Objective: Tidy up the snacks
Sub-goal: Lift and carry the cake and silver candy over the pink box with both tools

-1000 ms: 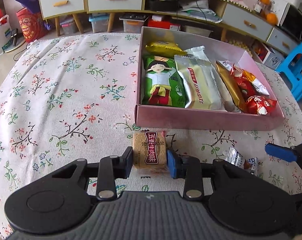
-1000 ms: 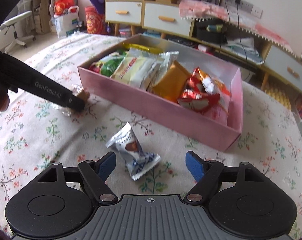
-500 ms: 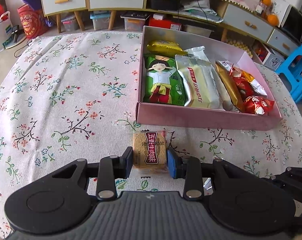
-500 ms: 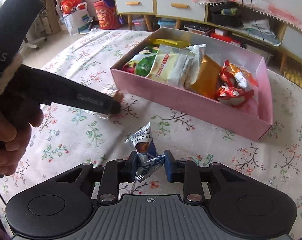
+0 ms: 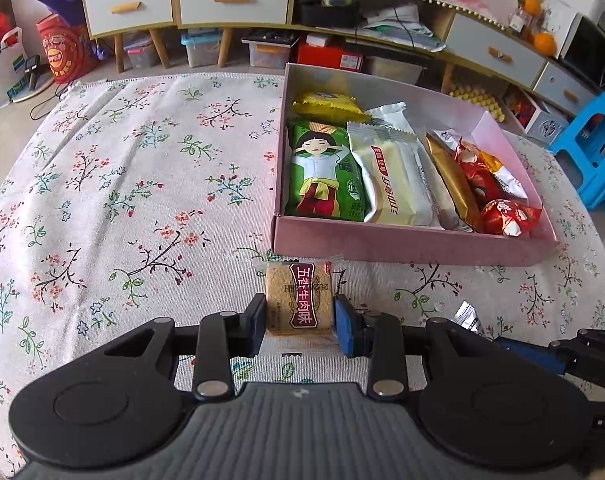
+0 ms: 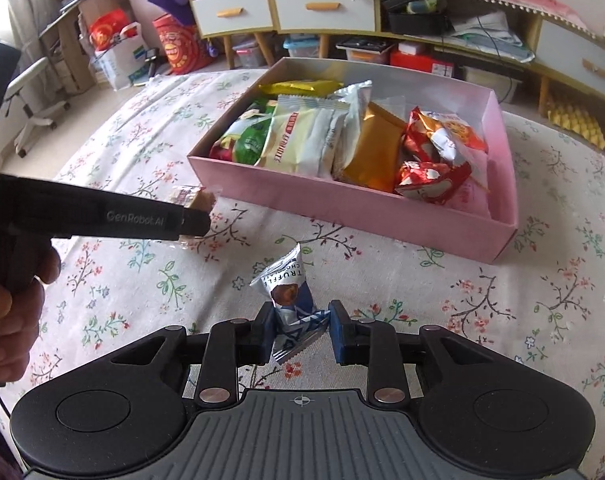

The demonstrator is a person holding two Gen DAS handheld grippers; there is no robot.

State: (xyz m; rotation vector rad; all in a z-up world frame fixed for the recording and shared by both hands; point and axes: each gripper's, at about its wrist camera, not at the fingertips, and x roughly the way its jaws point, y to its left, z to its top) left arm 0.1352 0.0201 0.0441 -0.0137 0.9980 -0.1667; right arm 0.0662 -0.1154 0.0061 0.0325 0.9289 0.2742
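"GenRobot.AI" stands on the left tool's arm; "TRUFFLE" on the silver-blue wrapper.

Box on counter, packets side by side inside. Biscuit packet just before box's near wall, between left claw pads. Truffle packet right of it, in right claw.

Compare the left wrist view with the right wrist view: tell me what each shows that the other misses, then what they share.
Only the left wrist view shows the cracker pack's maroon label, face-on in the left gripper, and a blue stool. Only the right wrist view shows the truffle packet in full, in the right gripper, plus the person's hand. Both show the pink box of snacks on the floral tablecloth.
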